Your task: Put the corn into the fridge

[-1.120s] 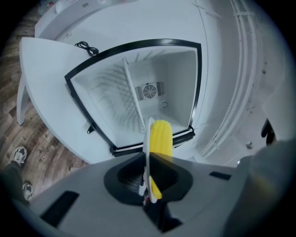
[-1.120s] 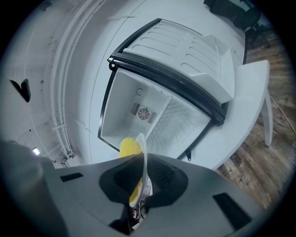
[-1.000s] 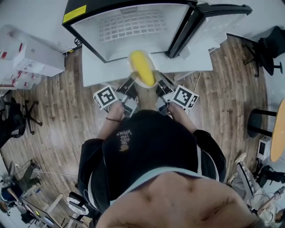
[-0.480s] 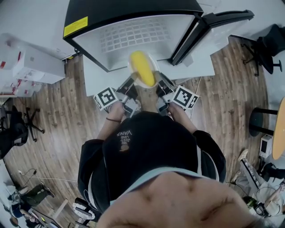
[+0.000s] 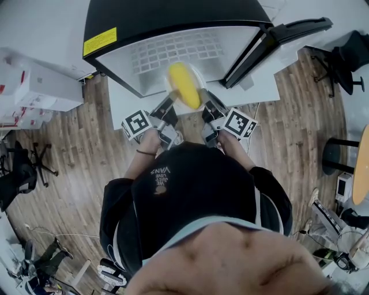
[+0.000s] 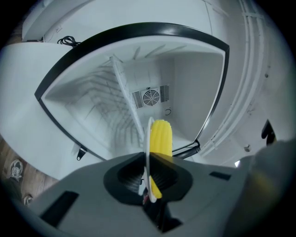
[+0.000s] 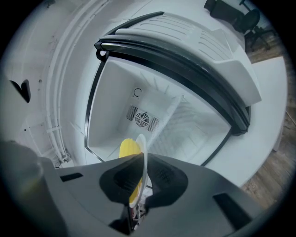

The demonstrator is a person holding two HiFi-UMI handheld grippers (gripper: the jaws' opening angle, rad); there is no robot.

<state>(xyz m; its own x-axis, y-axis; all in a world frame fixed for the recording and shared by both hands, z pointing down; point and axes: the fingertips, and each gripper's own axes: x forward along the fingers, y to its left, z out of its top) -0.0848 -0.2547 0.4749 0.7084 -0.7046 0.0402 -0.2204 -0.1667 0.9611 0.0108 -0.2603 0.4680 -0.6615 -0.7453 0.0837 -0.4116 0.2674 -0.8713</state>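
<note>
Wood floor (image 5: 75,167) fills the lower half of the head view. At top centre, the corn (image 5: 184,86) lies on a white plate (image 5: 198,80) at the open front of the fridge (image 5: 173,43). From either side, the left gripper (image 5: 169,102) and the right gripper (image 5: 206,101) pinch the plate's rim, jaws narrow on it. The fridge door (image 5: 277,31) stands swung out at upper right.

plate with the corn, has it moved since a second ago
Yes. In the head view the plate, carrying the corn, has moved towards the open fridge: it now overlaps more of the fridge's front opening than before.
</note>
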